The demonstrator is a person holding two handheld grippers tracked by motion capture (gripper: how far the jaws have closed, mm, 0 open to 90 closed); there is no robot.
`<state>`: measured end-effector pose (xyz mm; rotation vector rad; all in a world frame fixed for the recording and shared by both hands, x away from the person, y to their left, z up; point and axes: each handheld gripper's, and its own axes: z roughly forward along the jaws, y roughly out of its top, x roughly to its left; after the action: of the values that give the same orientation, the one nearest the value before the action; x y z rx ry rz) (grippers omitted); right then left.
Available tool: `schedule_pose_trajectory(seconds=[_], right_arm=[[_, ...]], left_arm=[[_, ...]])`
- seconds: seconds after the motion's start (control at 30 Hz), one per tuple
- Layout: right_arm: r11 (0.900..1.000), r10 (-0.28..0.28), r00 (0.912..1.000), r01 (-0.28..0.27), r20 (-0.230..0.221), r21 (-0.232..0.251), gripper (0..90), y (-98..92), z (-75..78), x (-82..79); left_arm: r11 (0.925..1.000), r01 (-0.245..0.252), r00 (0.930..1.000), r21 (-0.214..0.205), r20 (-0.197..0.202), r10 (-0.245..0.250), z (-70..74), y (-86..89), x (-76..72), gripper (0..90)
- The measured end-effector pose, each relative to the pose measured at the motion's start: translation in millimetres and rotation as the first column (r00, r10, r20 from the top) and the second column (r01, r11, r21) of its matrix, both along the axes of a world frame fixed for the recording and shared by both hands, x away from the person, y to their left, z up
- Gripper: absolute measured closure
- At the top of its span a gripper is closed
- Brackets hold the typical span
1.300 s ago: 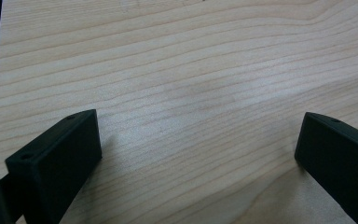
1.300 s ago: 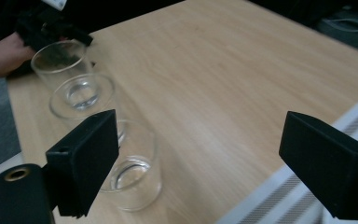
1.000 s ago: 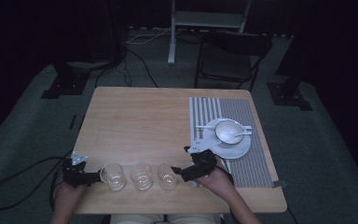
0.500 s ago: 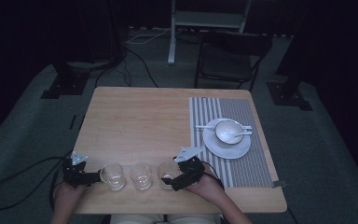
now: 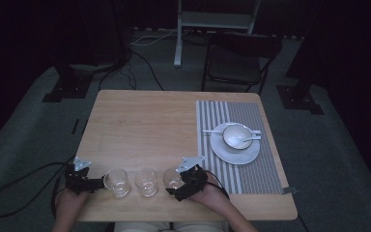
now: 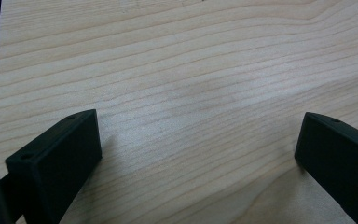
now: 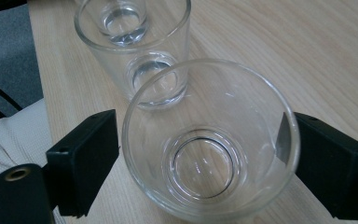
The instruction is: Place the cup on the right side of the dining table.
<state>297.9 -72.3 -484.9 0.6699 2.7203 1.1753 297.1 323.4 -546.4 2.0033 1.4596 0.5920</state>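
Three clear empty glasses stand in a row near the table's front edge: the left glass (image 5: pixel 116 182), the middle glass (image 5: pixel 146 181) and the right glass (image 5: pixel 174 178). My right gripper (image 5: pixel 175 184) is open, with one jaw on each side of the right glass (image 7: pixel 205 186). A thin gap shows at one jaw. Beyond it in the right gripper view stand the middle glass (image 7: pixel 140 56) and the left glass (image 7: pixel 121 18). My left gripper (image 5: pixel 96 183) is low over the table just left of the left glass. It (image 6: pixel 198 140) is open, with bare wood between its jaws.
A striped placemat (image 5: pixel 212 121) on the table's right side carries a white plate (image 5: pixel 232 155) with a bowl (image 5: pixel 235 134) and a spoon. A chair (image 5: pixel 236 67) stands behind the table. Cables run over the floor at the left. The wooden tabletop (image 5: pixel 145 125) is bare in the middle.
My right gripper has moved left from beside the placemat to the right glass, and its jaws now stand around it. The left gripper has stayed in place.
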Motion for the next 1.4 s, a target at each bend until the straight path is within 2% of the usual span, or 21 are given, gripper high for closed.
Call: schedule_pose_trajectory(seconds=[0.37,0.73,1.03,1.4], right_arm=[[0.9991,-0.01,0.9992,0.012,0.038,-0.04,17.1,6.7,-4.2,-0.2],[0.9991,-0.013,0.9998,0.014,0.017,-0.041,17.4,8.2,-5.0,1.9],[0.9973,-0.025,0.9992,0.027,0.032,-0.067,17.6,9.3,-1.4,1.2],[0.9961,-0.046,0.9983,0.048,0.037,-0.073,17.6,3.4,3.3,3.2]], left_arm=[[1.0,0.0,1.0,0.0,0.0,0.0,0.0,0.0,0.0,0.8],[1.0,0.002,1.0,0.0,0.0,-0.002,0.0,0.1,0.0,0.8],[1.0,0.001,1.0,0.0,0.0,-0.001,0.0,0.1,0.0,0.8],[1.0,0.001,1.0,0.0,0.0,-0.001,0.0,0.1,0.0,0.8]])
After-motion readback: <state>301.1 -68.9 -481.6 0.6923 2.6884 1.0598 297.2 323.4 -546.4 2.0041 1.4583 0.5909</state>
